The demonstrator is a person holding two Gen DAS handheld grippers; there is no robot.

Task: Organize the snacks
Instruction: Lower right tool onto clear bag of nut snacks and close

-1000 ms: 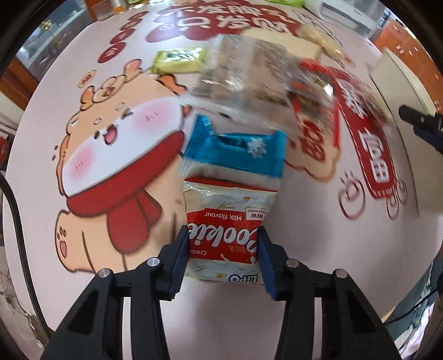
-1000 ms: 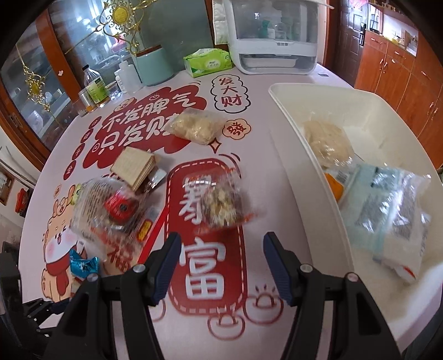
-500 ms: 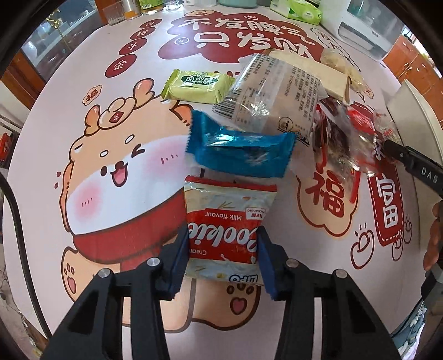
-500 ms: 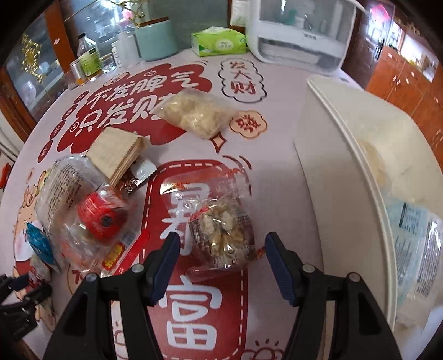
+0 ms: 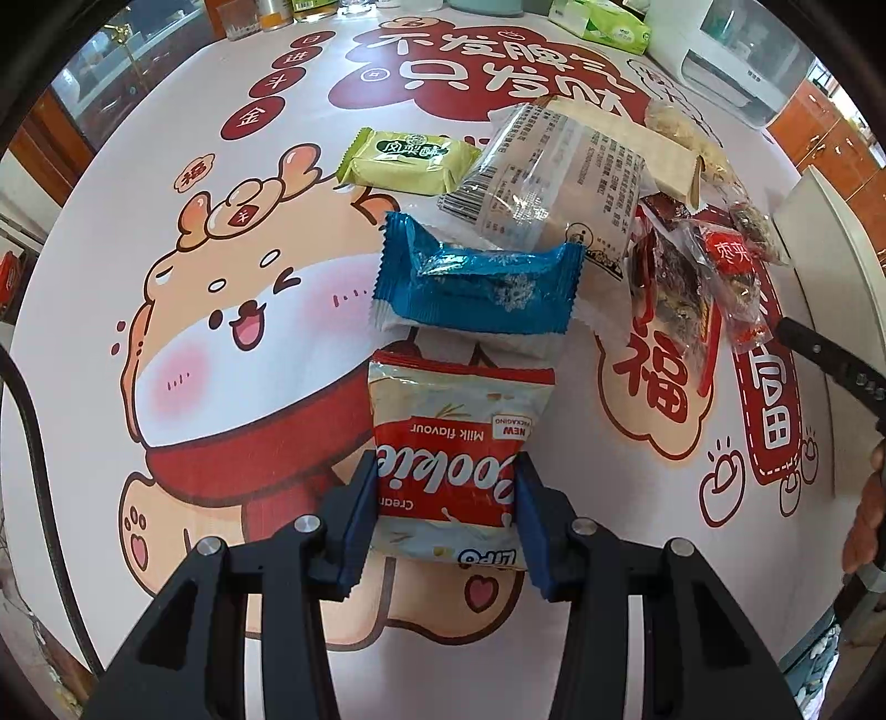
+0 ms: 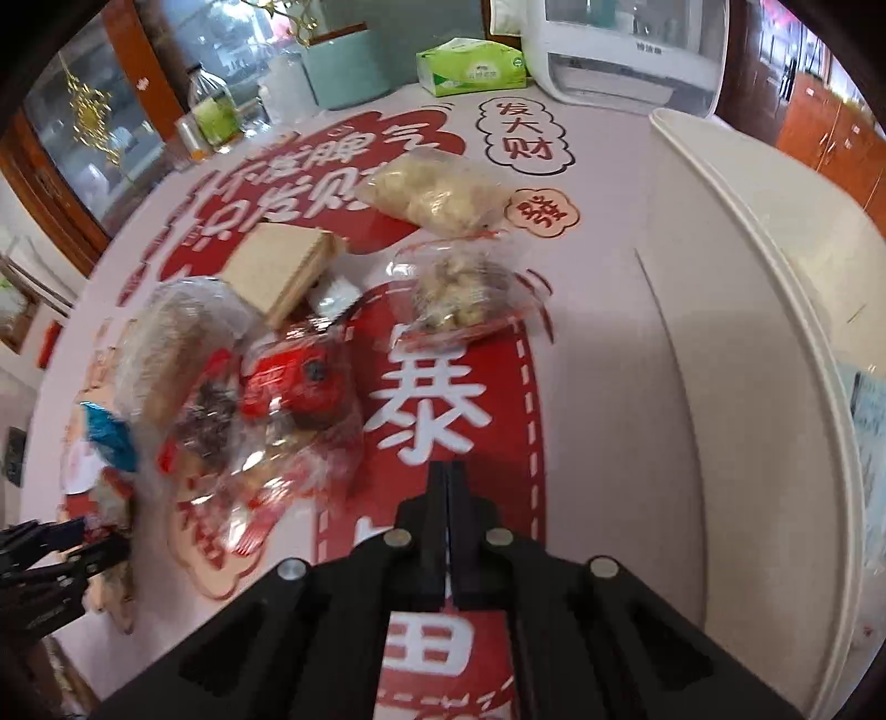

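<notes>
My left gripper (image 5: 446,493) is shut on a red and white cookie packet (image 5: 454,437), holding it by its near end over the table. Beyond it lie a blue wrapper (image 5: 482,285), a green packet (image 5: 410,160), a clear printed bag (image 5: 559,171) and a red-labelled clear bag (image 5: 698,260). My right gripper (image 6: 447,471) is shut and empty above the red mat print. Ahead of it lie a nut bag (image 6: 459,293), a red-labelled bag (image 6: 293,387), a pale snack bag (image 6: 437,191) and a brown cracker pack (image 6: 277,271).
A white bin (image 6: 764,310) stands along the right side with a packet (image 6: 869,410) inside. A tissue box (image 6: 470,63), a white appliance (image 6: 626,50), a teal container (image 6: 343,69) and bottles (image 6: 213,111) stand at the far edge. The left gripper shows in the right wrist view (image 6: 50,554).
My right gripper has closed from wide open to shut and moved nearer the table. The left gripper keeps the cookie packet and has drawn back, with the blue wrapper now flat on the table.
</notes>
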